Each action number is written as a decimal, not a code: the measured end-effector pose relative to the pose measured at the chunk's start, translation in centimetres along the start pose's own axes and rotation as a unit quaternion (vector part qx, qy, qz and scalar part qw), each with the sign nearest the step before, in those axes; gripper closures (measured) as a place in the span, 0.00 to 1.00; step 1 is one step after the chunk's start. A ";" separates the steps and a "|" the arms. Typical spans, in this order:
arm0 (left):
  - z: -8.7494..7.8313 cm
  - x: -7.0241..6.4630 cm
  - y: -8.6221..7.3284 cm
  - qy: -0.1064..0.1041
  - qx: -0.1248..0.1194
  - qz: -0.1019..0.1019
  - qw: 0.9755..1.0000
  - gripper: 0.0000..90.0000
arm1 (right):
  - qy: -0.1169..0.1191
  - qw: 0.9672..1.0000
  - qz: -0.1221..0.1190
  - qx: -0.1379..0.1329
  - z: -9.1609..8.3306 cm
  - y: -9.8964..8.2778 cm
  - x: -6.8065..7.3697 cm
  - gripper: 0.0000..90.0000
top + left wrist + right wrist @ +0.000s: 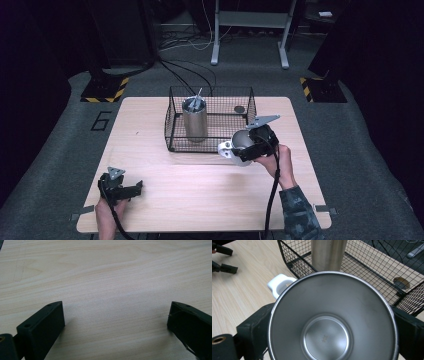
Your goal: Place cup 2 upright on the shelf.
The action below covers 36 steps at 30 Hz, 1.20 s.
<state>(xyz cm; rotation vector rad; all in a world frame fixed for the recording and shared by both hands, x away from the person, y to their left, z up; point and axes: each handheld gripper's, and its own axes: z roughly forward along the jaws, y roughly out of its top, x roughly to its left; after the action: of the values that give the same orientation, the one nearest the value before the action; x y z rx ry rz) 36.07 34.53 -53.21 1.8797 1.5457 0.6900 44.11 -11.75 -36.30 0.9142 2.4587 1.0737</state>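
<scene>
Steel fills most of the right gripper view: we look straight down into a metal mug (pixel 332 322) with a polished bowl and a white handle (pixel 280 284) jutting off its rim. The right gripper (pixel 329 340) has its two black jaws pressed against either side of the mug wall, closed on it. In the high view we see the same mug (pixel 239 145) held above the wooden table (pixel 200 190), just outside the near right corner of the wire basket (pixel 172 137), with the white handle toward the table's middle. A hand and a camouflage-patterned sleeve (pixel 300 215) come in behind it.

Nearer the person's edge, at the left, we note the left gripper (pixel 131 190) low over the table, well apart from the mug and basket. In its own view the left gripper (pixel 115 315) has its jaws spread wide, bare wood grain between them, nothing held.

Farther off, the black wire basket stands on the table's far half. Inside it we see a tall steel tumbler (pixel 194 120) standing upright at the left, something metallic poking from its mouth; we cannot tell what. A small dark round disc (pixel 239 109) lies on the basket floor toward the far right corner.

Beyond the table: grey floor, loose cables (pixel 185 70), a white frame's legs (pixel 250 30).
</scene>
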 end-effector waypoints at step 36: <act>0.0 0.0 0.0 0.000 0.000 0.000 1.000 0.01 | -0.005 1.000 0.002 -0.010 0.4 6.1 -2.6 0.06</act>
<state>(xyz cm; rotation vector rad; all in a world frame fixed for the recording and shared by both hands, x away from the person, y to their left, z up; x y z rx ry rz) 36.09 34.56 -53.21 1.8810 1.5455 0.6898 48.91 -10.14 -31.96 0.9159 2.4354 1.0903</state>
